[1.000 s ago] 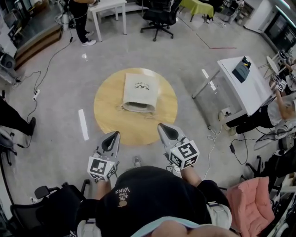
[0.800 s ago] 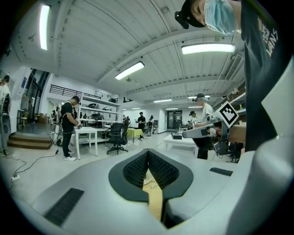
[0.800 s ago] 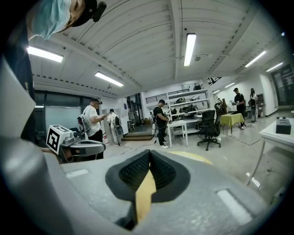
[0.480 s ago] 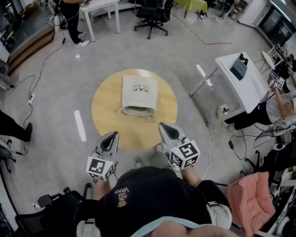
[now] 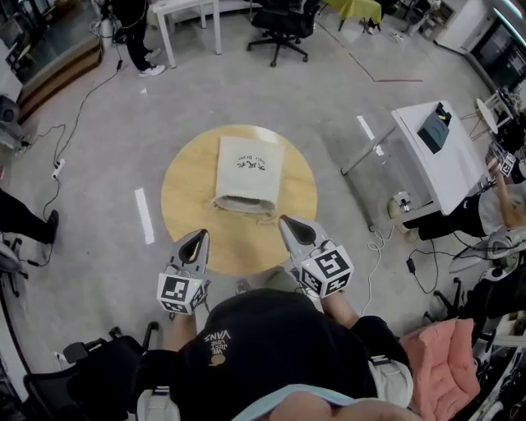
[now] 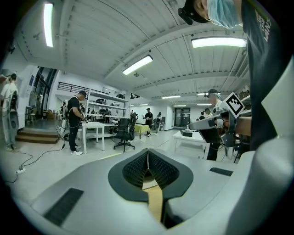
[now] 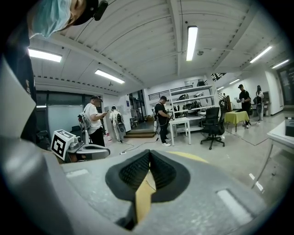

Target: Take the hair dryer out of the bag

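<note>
One round wooden table stood at the head view's centre, bearing one cloth bag. Two grippers showed at six o'clock: the left gripper and the right gripper. There were two white tables: the far table at eleven o'clock and the side table at three. One black office chair sat at twelve o'clock. Two white floor strips lay apart, the near strip at nine o'clock and the other strip at two.
</note>
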Tool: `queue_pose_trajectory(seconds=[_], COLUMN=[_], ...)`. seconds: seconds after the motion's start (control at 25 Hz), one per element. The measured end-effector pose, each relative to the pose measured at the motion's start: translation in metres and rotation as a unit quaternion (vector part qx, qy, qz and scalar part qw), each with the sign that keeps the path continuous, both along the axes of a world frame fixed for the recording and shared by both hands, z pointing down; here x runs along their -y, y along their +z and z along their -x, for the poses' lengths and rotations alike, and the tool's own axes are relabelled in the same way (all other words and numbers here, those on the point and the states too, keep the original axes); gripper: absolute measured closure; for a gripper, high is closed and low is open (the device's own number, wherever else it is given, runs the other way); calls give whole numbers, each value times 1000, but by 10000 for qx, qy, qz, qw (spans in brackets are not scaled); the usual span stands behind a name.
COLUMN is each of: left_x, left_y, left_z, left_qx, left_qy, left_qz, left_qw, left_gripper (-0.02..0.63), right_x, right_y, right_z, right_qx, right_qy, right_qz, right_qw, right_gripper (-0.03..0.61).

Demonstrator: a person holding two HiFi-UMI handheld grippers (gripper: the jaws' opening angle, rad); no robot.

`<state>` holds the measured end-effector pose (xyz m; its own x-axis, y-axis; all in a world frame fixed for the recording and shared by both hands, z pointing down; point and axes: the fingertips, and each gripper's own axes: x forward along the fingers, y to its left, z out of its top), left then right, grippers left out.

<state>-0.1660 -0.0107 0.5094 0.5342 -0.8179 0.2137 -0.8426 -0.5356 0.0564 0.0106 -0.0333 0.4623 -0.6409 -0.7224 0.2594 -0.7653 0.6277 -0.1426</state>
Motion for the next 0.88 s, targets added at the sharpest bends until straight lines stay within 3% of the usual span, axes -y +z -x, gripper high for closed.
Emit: queue_pose_trajectory(seconds=[0.24, 0.64, 0.88], left_x=[23, 60, 73], left_y=[26, 71, 83], left_z=[-6, -18, -26], left_qx=[54, 530, 624], left_qy=[-238, -323, -363], left_qz=[205, 536, 647], left_qw=[9995, 9966, 9953], left_gripper=[603, 601, 601], right_x=[25, 63, 81], right_y=[6, 12, 14], right_z=[-8, -15, -18], right_qx=[-32, -51, -78], right_qy=[-201, -538, -744], right_qz=[70, 131, 143], right_qw=[9998, 9985, 9971], right_gripper=[580, 580, 580])
